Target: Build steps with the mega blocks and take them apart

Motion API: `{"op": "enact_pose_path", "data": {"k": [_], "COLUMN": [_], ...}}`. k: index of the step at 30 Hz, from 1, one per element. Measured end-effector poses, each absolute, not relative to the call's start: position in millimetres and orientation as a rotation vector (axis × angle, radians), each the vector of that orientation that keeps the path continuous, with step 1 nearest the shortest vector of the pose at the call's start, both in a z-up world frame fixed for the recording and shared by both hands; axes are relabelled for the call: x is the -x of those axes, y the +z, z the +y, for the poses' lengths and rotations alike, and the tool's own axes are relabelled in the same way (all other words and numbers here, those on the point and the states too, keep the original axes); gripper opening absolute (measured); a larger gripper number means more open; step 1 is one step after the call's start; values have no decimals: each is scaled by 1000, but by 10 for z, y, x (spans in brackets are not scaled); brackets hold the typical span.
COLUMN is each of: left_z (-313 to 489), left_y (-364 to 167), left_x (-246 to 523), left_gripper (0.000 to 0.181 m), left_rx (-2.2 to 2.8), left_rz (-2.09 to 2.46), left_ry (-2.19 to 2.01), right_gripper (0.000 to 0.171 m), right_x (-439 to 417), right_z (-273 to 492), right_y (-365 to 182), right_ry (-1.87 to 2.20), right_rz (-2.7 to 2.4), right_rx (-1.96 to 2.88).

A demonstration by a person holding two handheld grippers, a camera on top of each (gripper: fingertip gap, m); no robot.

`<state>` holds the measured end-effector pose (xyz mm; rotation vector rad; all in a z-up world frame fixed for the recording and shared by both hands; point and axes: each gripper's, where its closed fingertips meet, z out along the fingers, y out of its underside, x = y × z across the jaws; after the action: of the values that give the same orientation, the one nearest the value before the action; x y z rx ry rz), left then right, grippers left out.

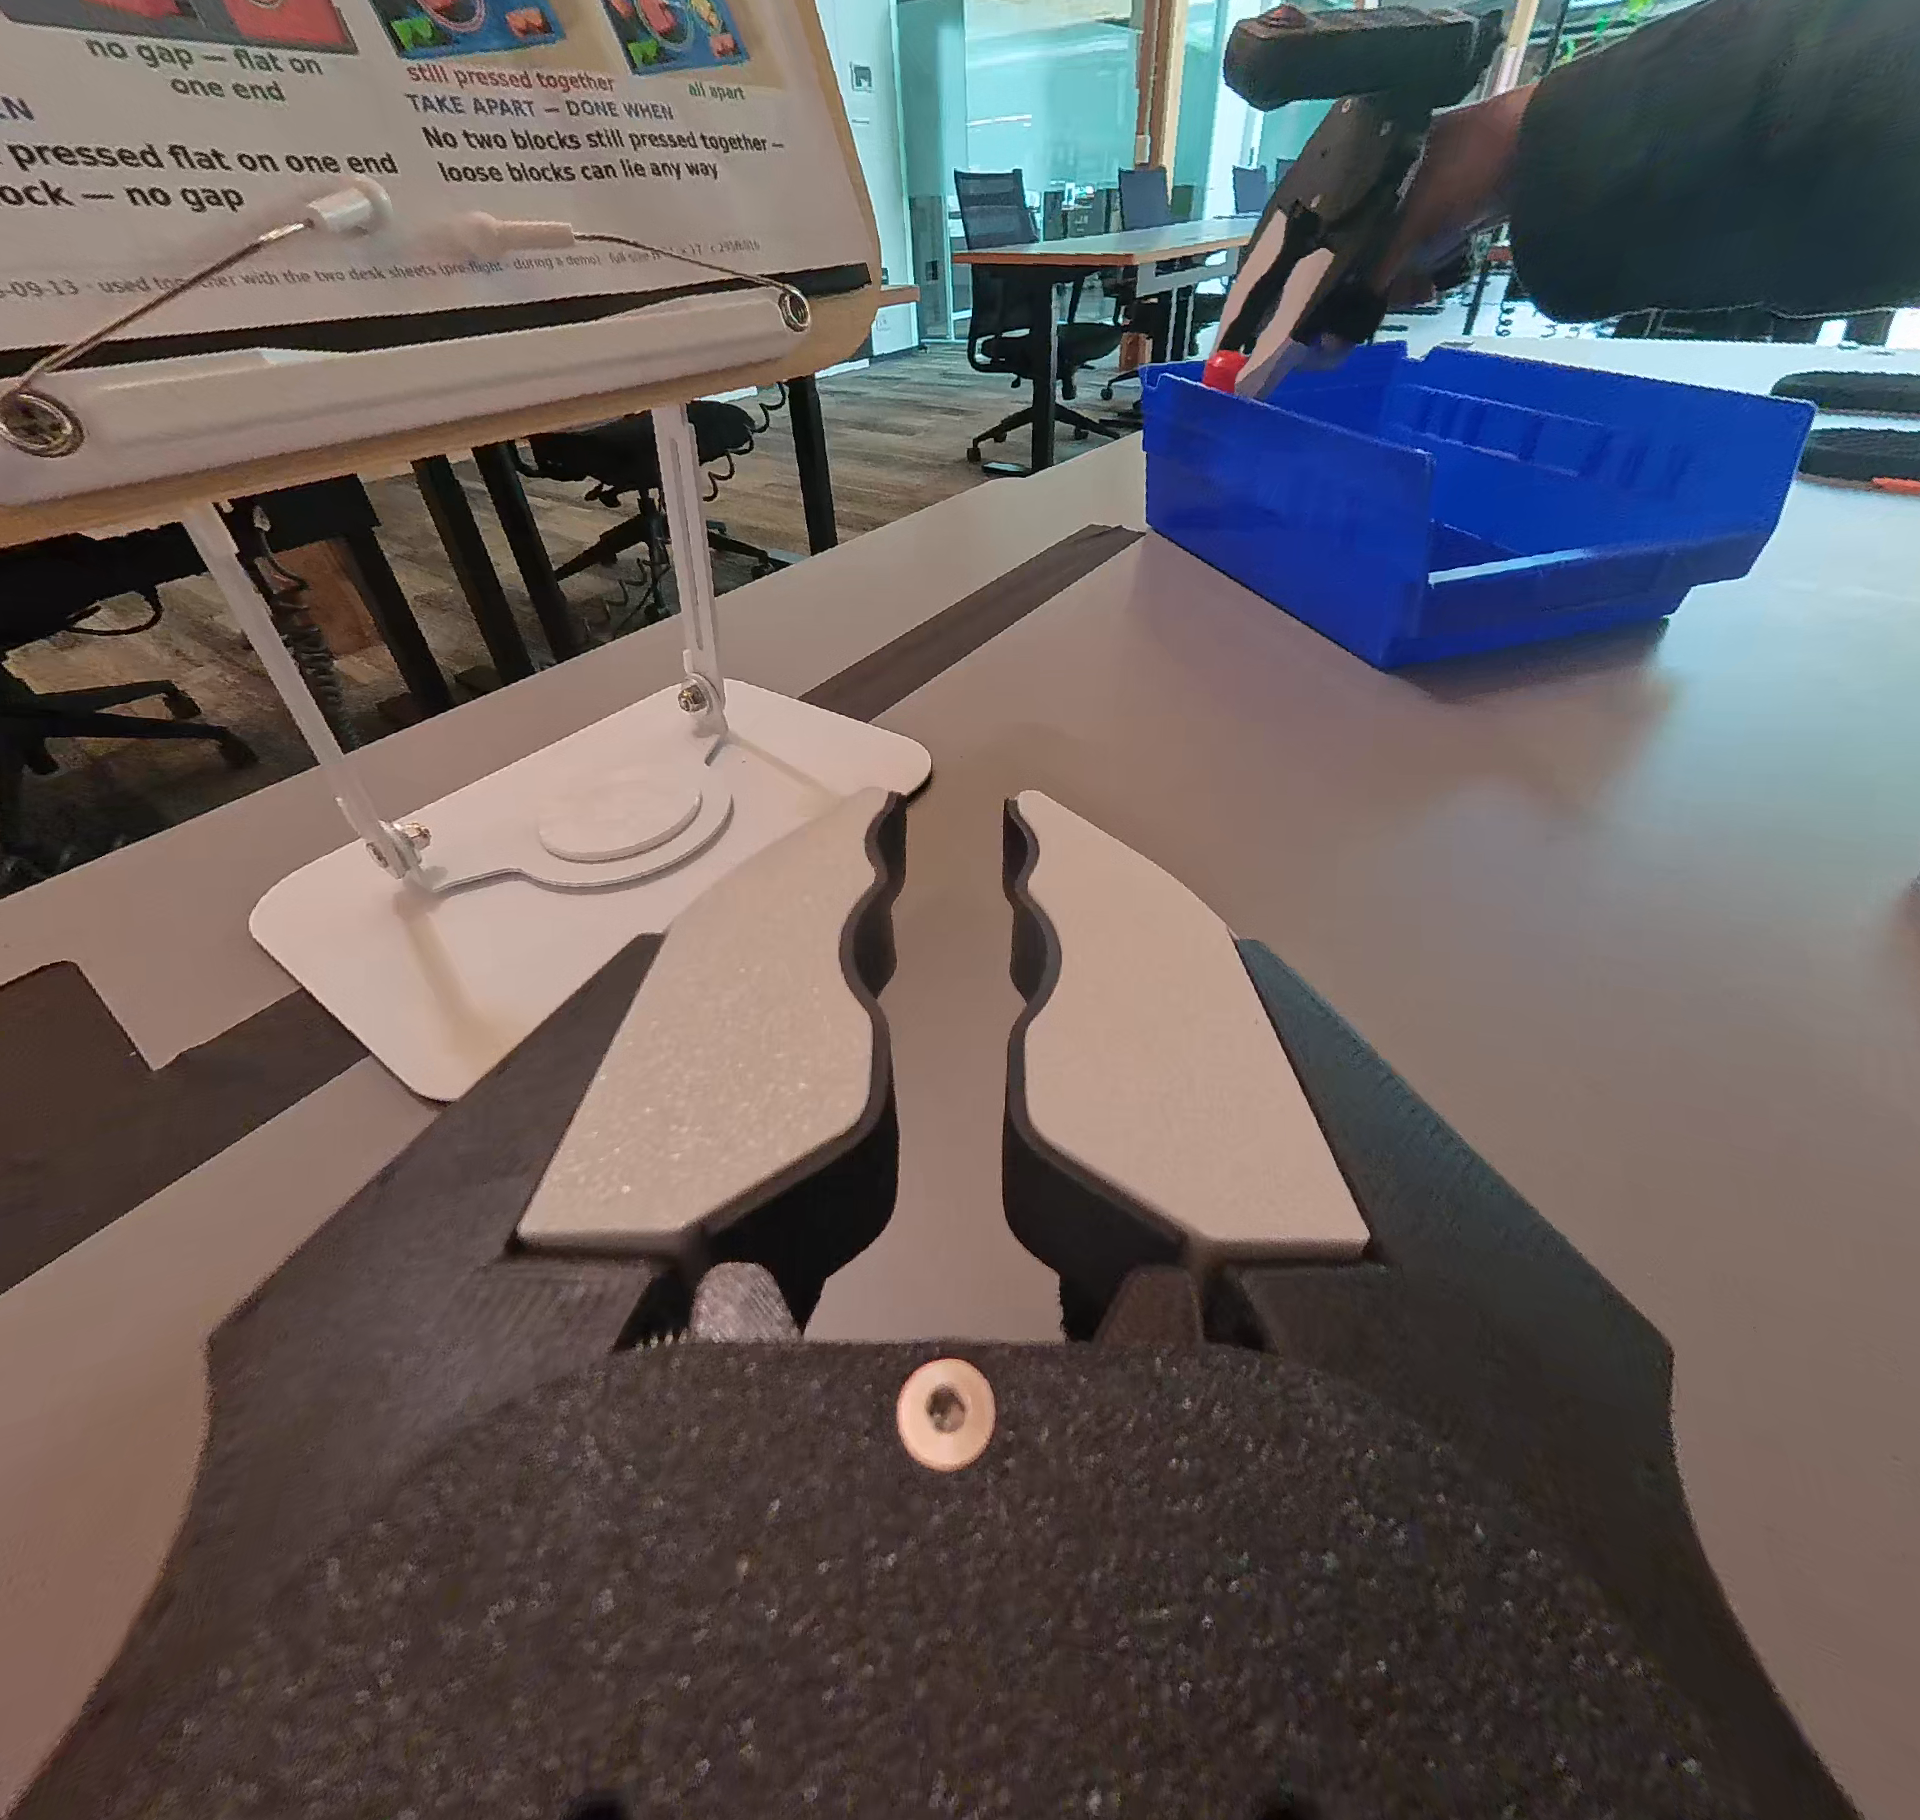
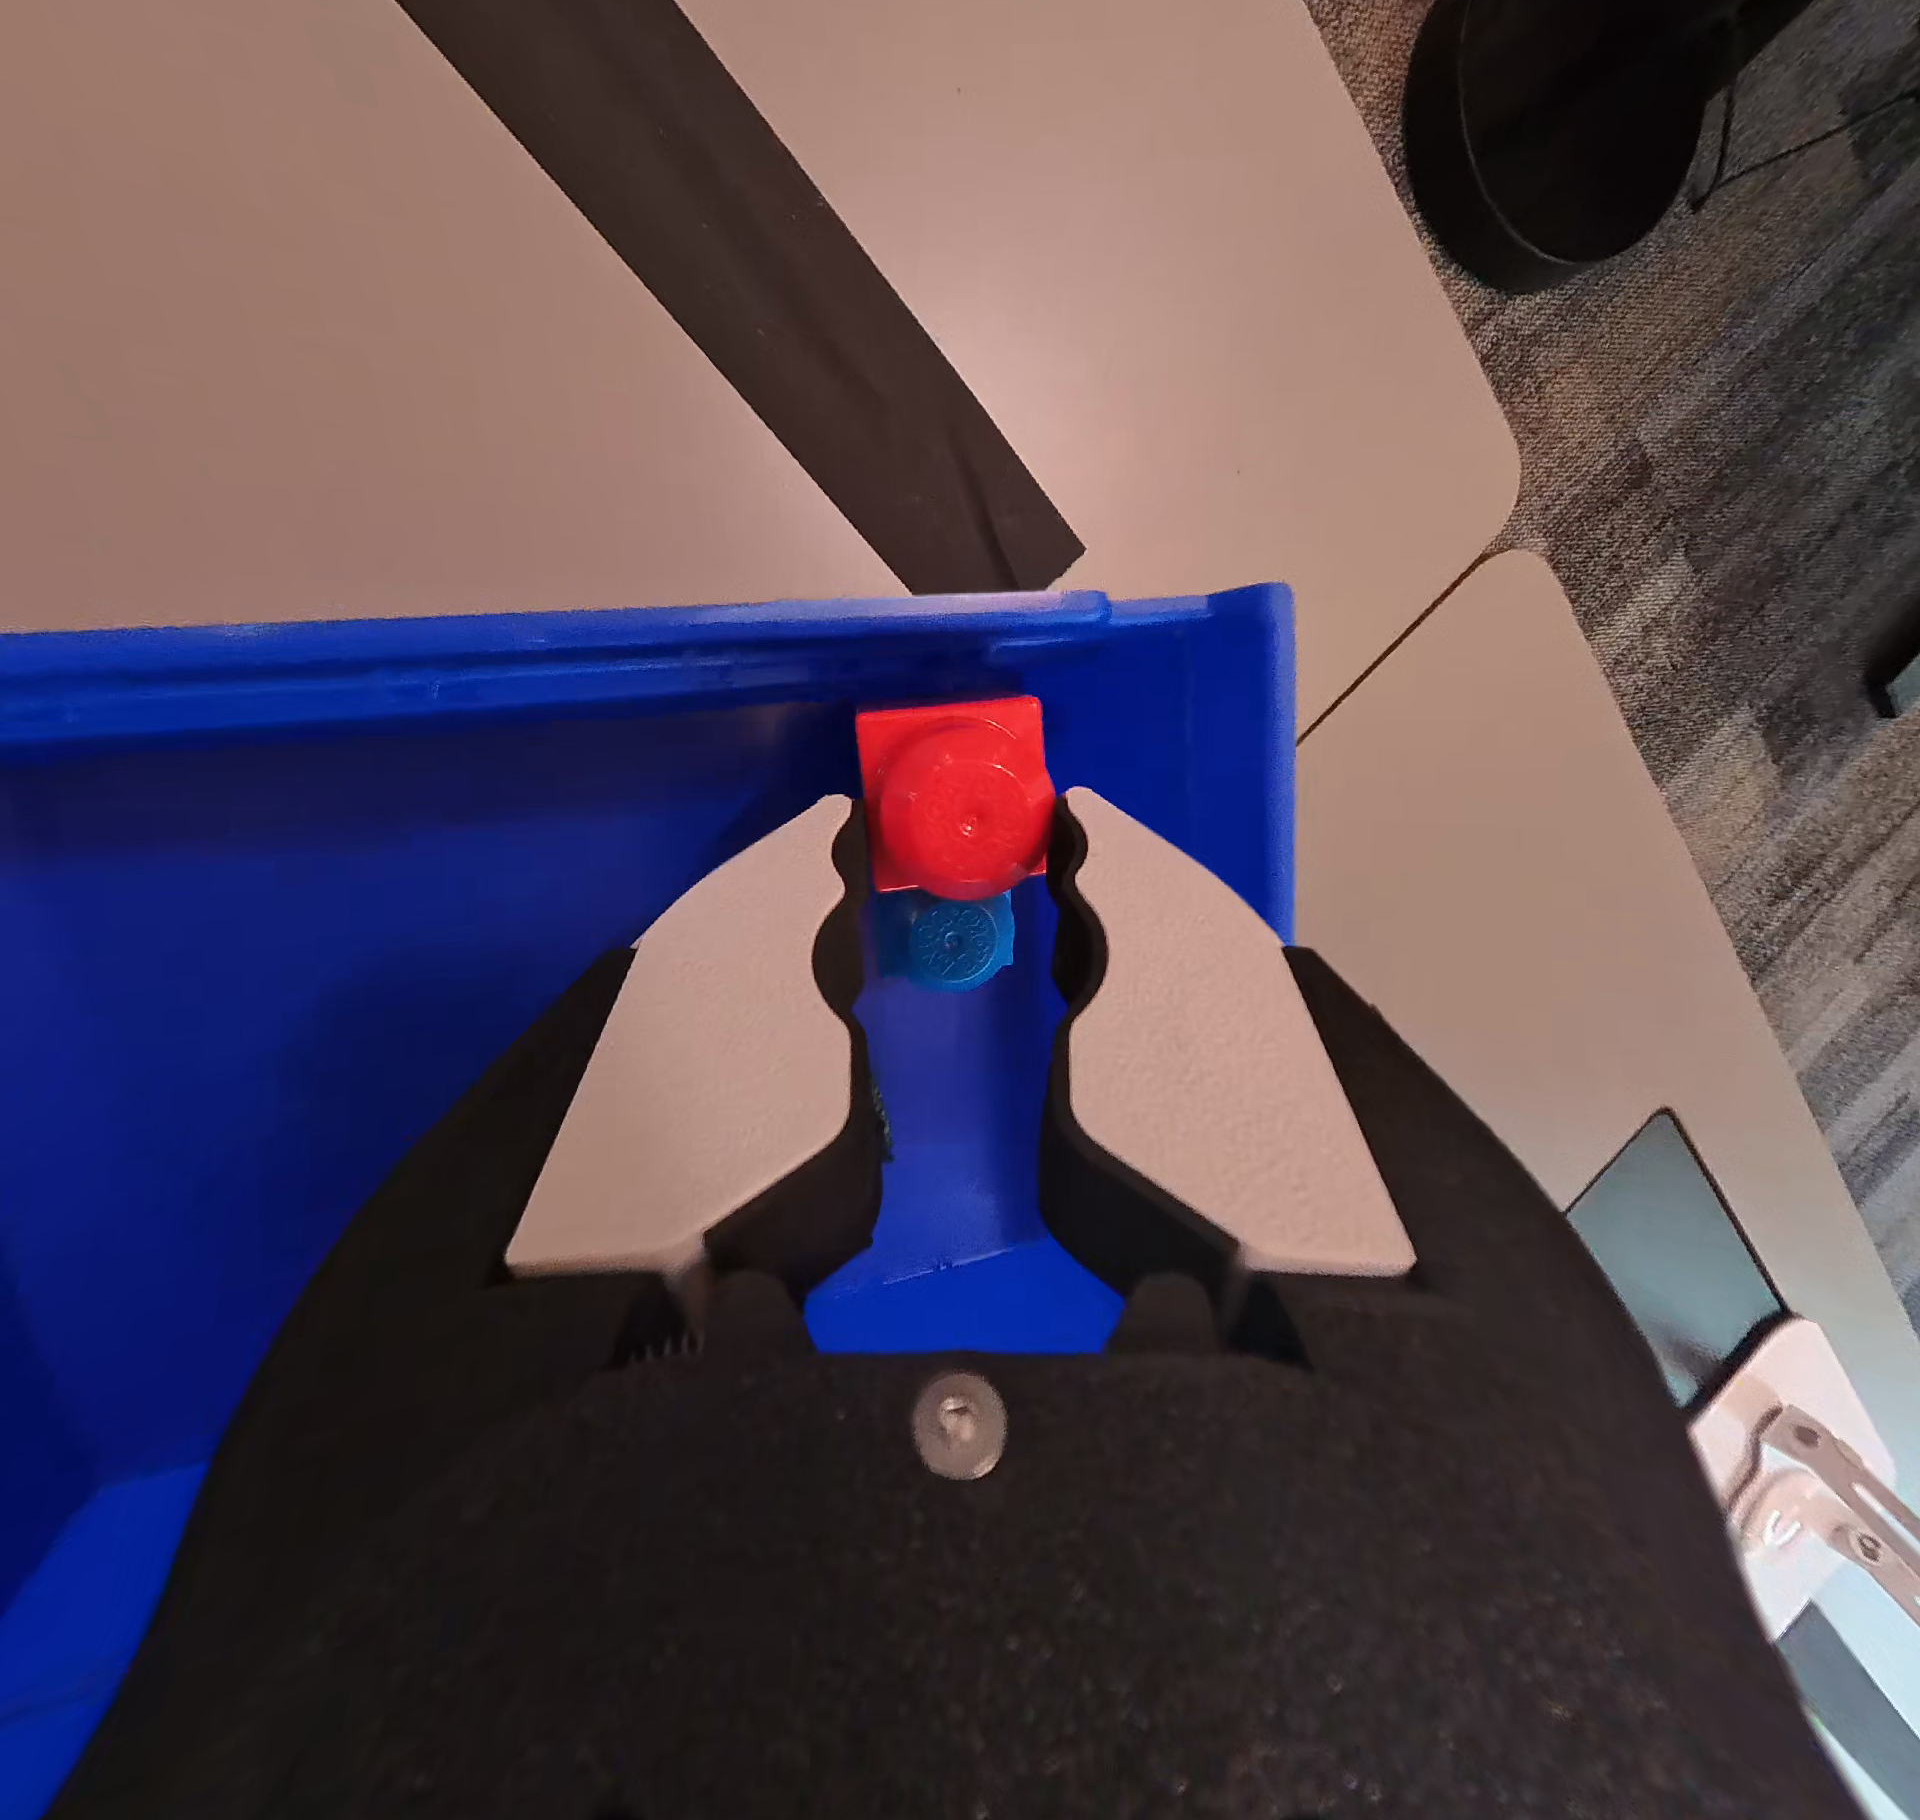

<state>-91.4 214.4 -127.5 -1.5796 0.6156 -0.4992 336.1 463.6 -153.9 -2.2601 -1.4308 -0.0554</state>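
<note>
In the right wrist view my right gripper (image 2: pixel 956 809) is shut on a red block (image 2: pixel 961 804) by its sides, at the far corner of a blue bin (image 2: pixel 416 835). A blue block (image 2: pixel 951 944) shows just under the red one; I cannot tell if they are joined. In the left wrist view the same gripper (image 1: pixel 1262 373) holds the red block (image 1: pixel 1224 370) at the rim of the bin (image 1: pixel 1299 492), under a dark sleeve (image 1: pixel 1714 129). My left gripper (image 1: pixel 951 814) is open and empty, low over the grey table (image 1: pixel 1455 939).
A white stand (image 1: pixel 582 877) carrying an instruction sheet (image 1: pixel 416 108) is at the left, close to my left gripper. A black strip (image 1: pixel 987 607) crosses the table toward the bin and also shows in the right wrist view (image 2: pixel 675 212). The table edge and office chairs lie beyond. Tip to tip, the grippers are about 50 centimetres apart.
</note>
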Motion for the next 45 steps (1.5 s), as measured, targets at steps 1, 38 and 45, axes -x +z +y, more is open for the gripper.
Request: {"op": "enact_pose_path", "data": {"k": [1,38,45], "left_z": [2145,2124,2120], "left_y": [-1280,-1120,-1139], "left_x": [910,982,988], "left_gripper": [17,14,13], "left_rx": [1580,1533,1540], "left_rz": [618,608,613], "left_ry": [-499,-389,-383], "right_gripper": [33,47,18], "right_x": [-3362,-4437,-4229], "right_z": [4661,3095,3230], "right_y": [-1542,-1727,-1742], "right_ry": [-64,42,79], "right_rz": [-1433,-301,-338], "right_rx": [2255,2680,2682]}}
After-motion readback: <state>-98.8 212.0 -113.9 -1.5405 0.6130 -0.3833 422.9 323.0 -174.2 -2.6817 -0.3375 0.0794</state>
